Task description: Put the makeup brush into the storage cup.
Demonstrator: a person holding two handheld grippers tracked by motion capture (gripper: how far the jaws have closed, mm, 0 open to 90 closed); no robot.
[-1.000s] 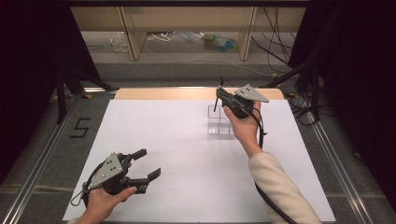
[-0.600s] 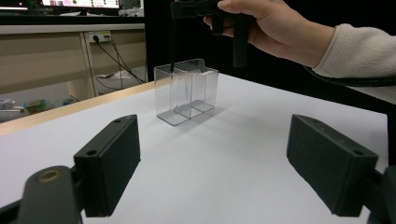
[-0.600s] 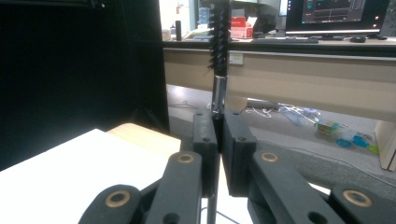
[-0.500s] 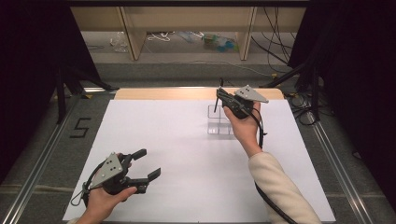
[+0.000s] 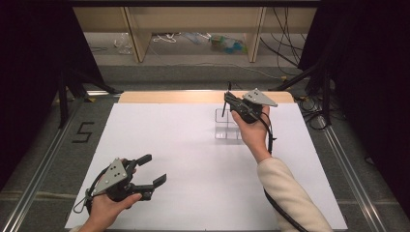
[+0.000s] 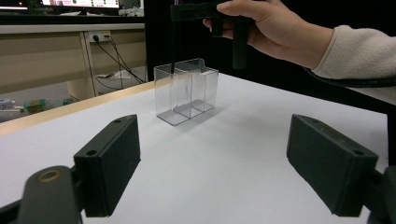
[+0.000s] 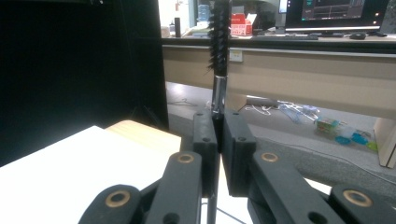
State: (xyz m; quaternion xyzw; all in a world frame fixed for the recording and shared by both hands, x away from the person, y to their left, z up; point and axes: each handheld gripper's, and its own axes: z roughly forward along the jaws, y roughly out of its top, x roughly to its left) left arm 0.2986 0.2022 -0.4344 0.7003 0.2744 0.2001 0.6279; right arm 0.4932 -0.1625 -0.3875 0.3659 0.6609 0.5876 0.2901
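Seeing white bench first; clear divided container toward its far edge. My left gripper, jaws apart, empty, well short of container. My right gripper clamped on thin black brush, upright above container.

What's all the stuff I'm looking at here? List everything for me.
Clear plastic holder: one, transparent, with compartments, far middle of the table.
Thin brush: one, black bristles on a metal stem, upright, clamped in the right tool above the holder.
Table: one, white top with a wooden far edge.
Shelving: pale wood, behind the table, with cables and oddments on the floor beneath.
Floor mark "5": one, black, left of the table.
Left tool: one, black, jaws apart, near left.
Right tool: one, black, closed on the brush.
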